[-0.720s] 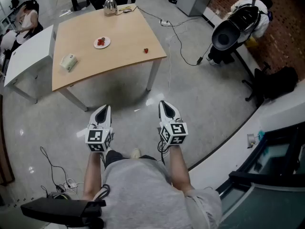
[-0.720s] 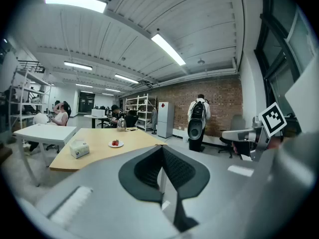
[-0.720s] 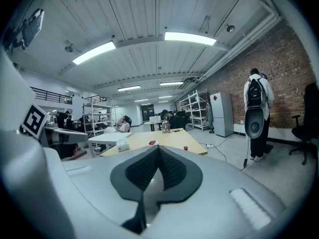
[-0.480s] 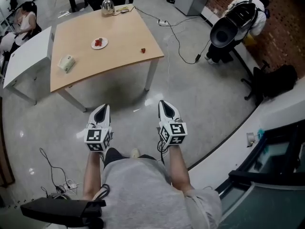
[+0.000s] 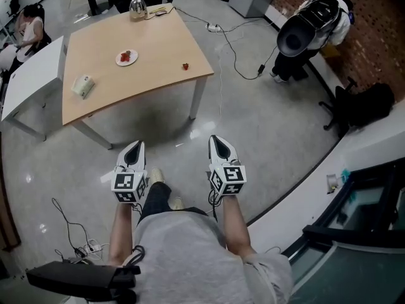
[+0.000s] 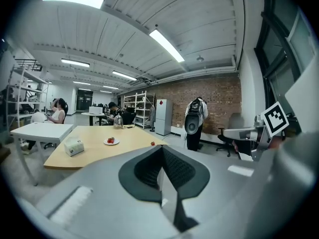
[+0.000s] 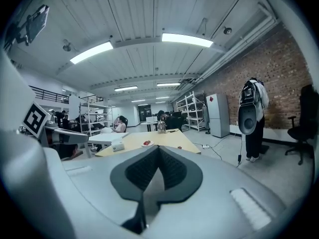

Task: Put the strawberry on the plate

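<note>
A loose red strawberry [image 5: 185, 66] lies near the right edge of the wooden table [image 5: 152, 43], far ahead of me. On the same table a white plate [image 5: 126, 57] holds red fruit, left of the strawberry. My left gripper [image 5: 135, 146] and right gripper [image 5: 216, 140] hover side by side over the floor, well short of the table, both shut and empty. The left gripper view shows the plate [image 6: 111, 142] and strawberry [image 6: 152, 144] beyond the closed left gripper [image 6: 162, 148]. From the closed right gripper [image 7: 158, 148], the plate [image 7: 146, 143] and strawberry [image 7: 179, 148] are seen too.
A tissue box [image 5: 82, 85] and a metal kettle [image 5: 137, 6] also stand on the table. A white table [image 5: 28, 75] adjoins at the left. Cables [image 5: 231, 37] trail over the floor to the right, where a person [image 5: 313, 24] stands by the brick wall, with a black chair [image 5: 357, 106] near.
The table has drifted slightly left in the head view, and a shoe has stepped forward between the grippers. Both grippers keep their pose and stay shut.
</note>
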`<state>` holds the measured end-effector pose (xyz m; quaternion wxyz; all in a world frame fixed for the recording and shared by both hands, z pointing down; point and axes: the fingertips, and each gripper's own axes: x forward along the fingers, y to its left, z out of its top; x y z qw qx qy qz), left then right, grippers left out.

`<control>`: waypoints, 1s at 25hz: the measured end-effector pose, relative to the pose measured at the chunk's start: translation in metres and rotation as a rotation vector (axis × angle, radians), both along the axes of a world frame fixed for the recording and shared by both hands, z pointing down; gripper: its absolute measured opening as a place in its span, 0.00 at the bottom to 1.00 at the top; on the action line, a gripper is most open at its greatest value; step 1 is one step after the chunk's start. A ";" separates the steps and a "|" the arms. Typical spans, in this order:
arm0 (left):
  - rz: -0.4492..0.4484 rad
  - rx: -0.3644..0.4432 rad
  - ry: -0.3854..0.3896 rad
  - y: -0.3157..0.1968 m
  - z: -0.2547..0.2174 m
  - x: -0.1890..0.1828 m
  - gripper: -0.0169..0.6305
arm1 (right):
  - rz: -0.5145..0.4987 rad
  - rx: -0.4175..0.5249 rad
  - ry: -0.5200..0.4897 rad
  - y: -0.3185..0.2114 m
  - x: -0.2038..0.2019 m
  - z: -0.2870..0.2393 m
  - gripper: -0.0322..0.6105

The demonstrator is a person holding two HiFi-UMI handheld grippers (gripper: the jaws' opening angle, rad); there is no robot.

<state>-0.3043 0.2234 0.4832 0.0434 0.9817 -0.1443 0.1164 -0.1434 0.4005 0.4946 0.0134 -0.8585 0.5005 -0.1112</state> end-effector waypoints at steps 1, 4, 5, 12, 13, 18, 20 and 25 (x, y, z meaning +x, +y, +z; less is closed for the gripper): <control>0.001 0.001 -0.002 -0.002 0.001 0.003 0.06 | 0.000 -0.003 -0.003 -0.001 0.002 0.002 0.06; 0.008 -0.002 -0.005 -0.008 0.002 0.017 0.06 | 0.002 -0.013 -0.007 -0.005 0.014 0.006 0.06; 0.012 -0.004 -0.008 -0.011 0.003 0.023 0.06 | 0.006 -0.015 -0.009 -0.007 0.019 0.008 0.06; 0.024 -0.020 -0.022 -0.038 0.011 0.069 0.06 | 0.011 -0.039 -0.017 -0.033 0.061 0.014 0.06; 0.026 -0.022 -0.022 -0.043 0.012 0.077 0.06 | 0.010 -0.043 -0.014 -0.039 0.069 0.013 0.06; 0.045 -0.043 -0.037 -0.075 0.016 0.119 0.06 | 0.014 -0.051 -0.010 -0.074 0.105 0.014 0.06; 0.052 -0.046 -0.036 -0.089 0.015 0.136 0.06 | 0.016 -0.056 -0.010 -0.089 0.120 0.015 0.06; 0.063 -0.035 -0.047 -0.124 0.013 0.175 0.06 | 0.024 -0.057 -0.019 -0.122 0.157 0.017 0.06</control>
